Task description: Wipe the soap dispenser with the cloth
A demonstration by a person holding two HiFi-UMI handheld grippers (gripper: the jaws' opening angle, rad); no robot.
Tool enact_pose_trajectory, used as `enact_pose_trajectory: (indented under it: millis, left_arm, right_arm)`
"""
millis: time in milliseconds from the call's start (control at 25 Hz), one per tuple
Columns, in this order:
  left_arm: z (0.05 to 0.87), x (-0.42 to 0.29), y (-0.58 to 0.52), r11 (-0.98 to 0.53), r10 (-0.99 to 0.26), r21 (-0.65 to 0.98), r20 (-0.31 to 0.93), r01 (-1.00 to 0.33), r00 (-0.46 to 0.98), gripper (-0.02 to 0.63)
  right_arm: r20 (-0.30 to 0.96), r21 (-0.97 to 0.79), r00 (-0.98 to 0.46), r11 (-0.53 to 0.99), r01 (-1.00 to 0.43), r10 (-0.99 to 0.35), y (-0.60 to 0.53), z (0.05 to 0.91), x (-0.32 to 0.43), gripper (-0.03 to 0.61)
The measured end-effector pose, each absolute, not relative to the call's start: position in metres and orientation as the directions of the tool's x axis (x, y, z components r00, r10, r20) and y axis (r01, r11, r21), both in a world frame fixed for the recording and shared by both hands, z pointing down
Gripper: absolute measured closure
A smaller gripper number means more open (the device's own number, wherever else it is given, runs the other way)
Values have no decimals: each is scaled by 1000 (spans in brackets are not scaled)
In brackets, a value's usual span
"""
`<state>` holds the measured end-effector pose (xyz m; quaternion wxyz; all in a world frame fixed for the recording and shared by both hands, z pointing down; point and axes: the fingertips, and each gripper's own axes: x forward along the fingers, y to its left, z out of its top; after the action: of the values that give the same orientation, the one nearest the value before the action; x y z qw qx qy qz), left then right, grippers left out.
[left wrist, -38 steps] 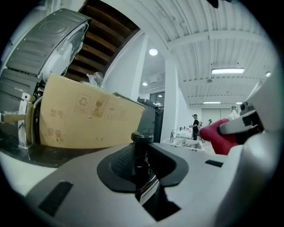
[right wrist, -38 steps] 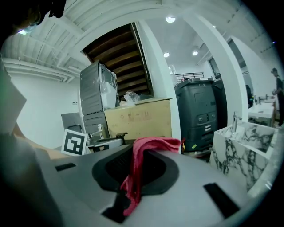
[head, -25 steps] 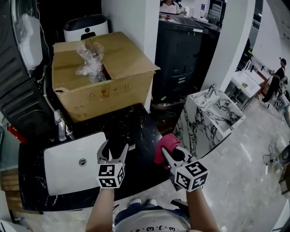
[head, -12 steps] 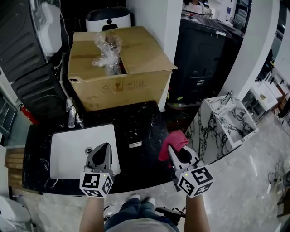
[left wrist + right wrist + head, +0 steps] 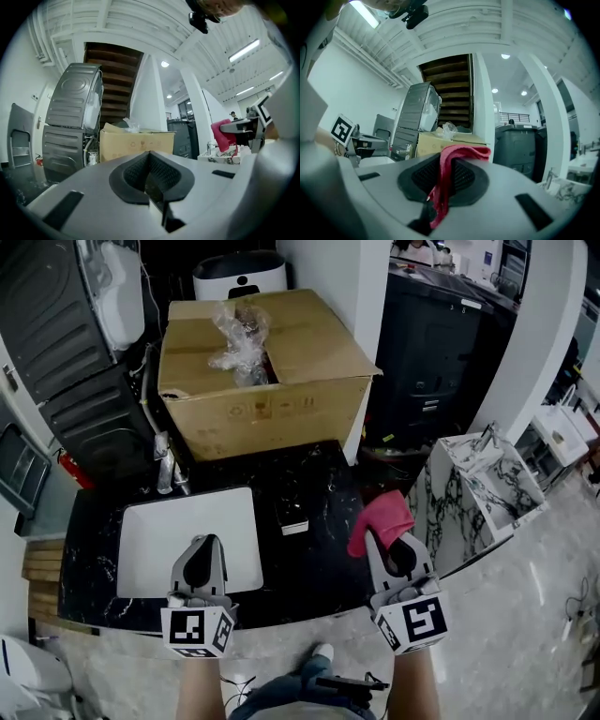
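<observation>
1. Crimson cloth, bunched ahead of the right gripper, is what should meet the dispenser. The wad is best led fabric-first so the hard jaw tips never scrape the casing.
2. Below both tools lie the black marble counter and its white sink, with a faucet at the basin's far edge. A reach carried high over them would keep the trailing cloth off the tap.
3. Beyond the counter's far edge stands a cardboard box, well apart from both grippers and to the right of the likely target.
4. Farthest, at upper left, a white wall unit hangs on a dark ribbed panel. It appears to be the soap dispenser, though that is a judgement. It is well apart from the cloth, so wiping has not begun. Slow, overlapping strokes from top to bottom would suit its rounded face.
5. Right gripper: jaws clamped on the cloth, a fold rising above the pads and a strand running down between them; it touches nothing else.
6. Left gripper: jaws fully together, nothing between them. It hangs over the sink's near corner, free to steady the dispenser if needed.
</observation>
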<state>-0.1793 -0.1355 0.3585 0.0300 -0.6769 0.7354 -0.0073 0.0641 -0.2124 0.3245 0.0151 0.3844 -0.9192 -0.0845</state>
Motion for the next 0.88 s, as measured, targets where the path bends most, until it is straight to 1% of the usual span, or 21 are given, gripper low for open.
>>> enact_pose_trajectory:
  millis: [160, 440, 680, 880]
  left_arm:
    - [347, -177, -122, 69, -995, -90, -79, -993, -62, 601]
    - [320, -164, -78, 11, -988, -193, -153, -981, 19, 601]
    - [310, -151, -47, -31, -982, -205, -176, -978, 68, 601]
    - [303, -139, -19, -22, -979, -183, -193, -983, 58, 601]
  right_arm:
    - [-55, 191, -683, 664, -723, -728, -186, 309, 65, 528]
    - [-64, 234, -645, 617, -751, -761, -128, 299, 64, 528]
    - [-48, 310, -599, 558, -770, -799, -88, 294, 70, 528]
    - [-55, 336, -598, 549, -765, -800, -56, 280, 79, 531]
